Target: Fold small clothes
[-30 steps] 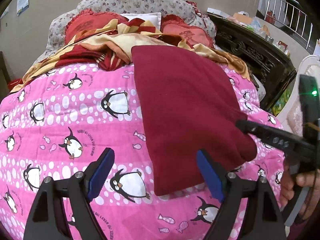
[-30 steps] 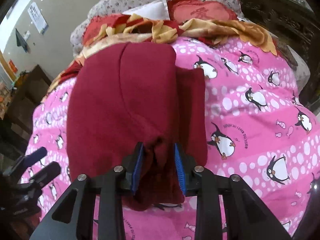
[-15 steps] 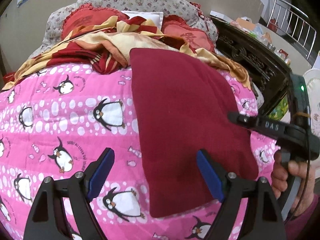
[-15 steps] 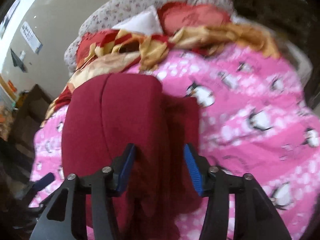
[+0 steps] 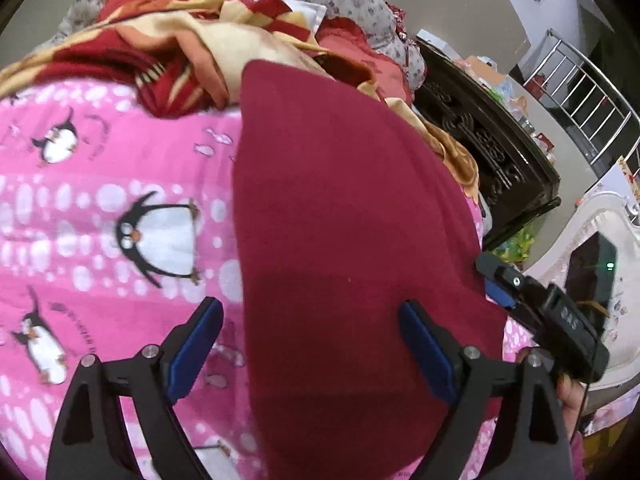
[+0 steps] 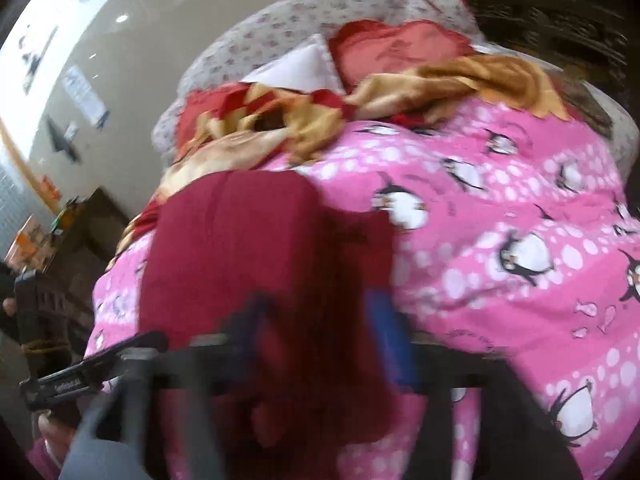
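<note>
Both pairs of fingers are standing spread: the left gripper (image 5: pixel 310 344) is straddling the maroon garment's (image 5: pixel 352 216) near edge, the right gripper's (image 6: pixel 320 340) jaws have just been opening, cloth between them unpinched. 1 lengthwise fold looks done; crosswise folding remains. The penguin quilt (image 5: pixel 100 200) is offering open room leftward.

White lettering marks the side of the black right gripper (image 5: pixel 570 322); reads roughly "DAS", blurred. Curved print beside the penguins on the pink quilt (image 5: pixel 100 240) is illegible.
</note>
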Demonstrator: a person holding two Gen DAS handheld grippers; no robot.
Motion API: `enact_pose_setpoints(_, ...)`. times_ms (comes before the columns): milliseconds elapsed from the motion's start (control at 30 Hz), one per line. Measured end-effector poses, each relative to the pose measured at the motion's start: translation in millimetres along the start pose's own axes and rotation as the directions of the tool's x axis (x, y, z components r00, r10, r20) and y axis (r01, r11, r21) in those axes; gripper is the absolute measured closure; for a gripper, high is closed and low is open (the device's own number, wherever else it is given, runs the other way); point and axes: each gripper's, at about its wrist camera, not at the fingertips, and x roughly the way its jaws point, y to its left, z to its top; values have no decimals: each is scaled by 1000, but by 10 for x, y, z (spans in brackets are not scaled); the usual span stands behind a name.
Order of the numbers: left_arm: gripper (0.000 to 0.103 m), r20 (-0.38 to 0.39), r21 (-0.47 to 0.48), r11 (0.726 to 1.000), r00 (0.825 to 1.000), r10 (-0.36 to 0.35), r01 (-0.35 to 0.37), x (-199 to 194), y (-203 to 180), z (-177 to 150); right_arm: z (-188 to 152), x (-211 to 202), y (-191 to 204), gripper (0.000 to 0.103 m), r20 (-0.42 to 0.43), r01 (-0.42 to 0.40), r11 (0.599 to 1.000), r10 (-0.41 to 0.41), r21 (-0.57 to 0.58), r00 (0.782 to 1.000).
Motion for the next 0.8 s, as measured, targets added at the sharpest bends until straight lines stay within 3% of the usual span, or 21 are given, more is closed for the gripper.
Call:
enact_pose_setpoints(133,8,-8,-17,999,1000,-28,27,98,14,17,35,156,-191,27,-46,-64,994,68,87,997)
enact_pose_setpoints(267,4,-21,-25,999,999,-32,32,197,18,30,-4,387,-81,27,-141,-201,977,210,76,967)
enact_pose_setpoints(367,5,-21,-11,1000,999,-24,24,247,2,28,-10,454,35,26,-159,-170,985,171,17,972)
enact_pose_setpoints(400,7,-21,-7,1000,1000,-22,22,250,-16,38,-2,470,30,30,-164,-171,985,174,31,971)
enact_pose_setpoints(467,28,-35,-1,999,998,-46,46,205,-76,54,23,438,39,57,-163,-192,979,201,67,966)
enact_pose_setpoints(500,32,-30,0,999,999,-34,34,161,-107,61,30,383,96,62,-156,-176,983,181,44,971)
enact_pose_setpoints(533,42,-27,12,1000,999,-26,26,84,-152,58,28,303,165,72,-148,-157,988,157,7,976)
enact_pose_setpoints(567,51,-26,22,1000,999,-22,23,26,-177,57,31,219,234,75,-141,-156,988,152,-15,978)
enact_pose_setpoints(600,54,-29,27,999,999,-19,20,-42,-198,48,37,116,289,76,-136,-175,984,172,-12,976)
enact_pose_setpoints(800,54,-98,-3,1000,995,-20,20,-784,-218,-215,-101,-348,559,77,-185,-266,964,262,5,947)
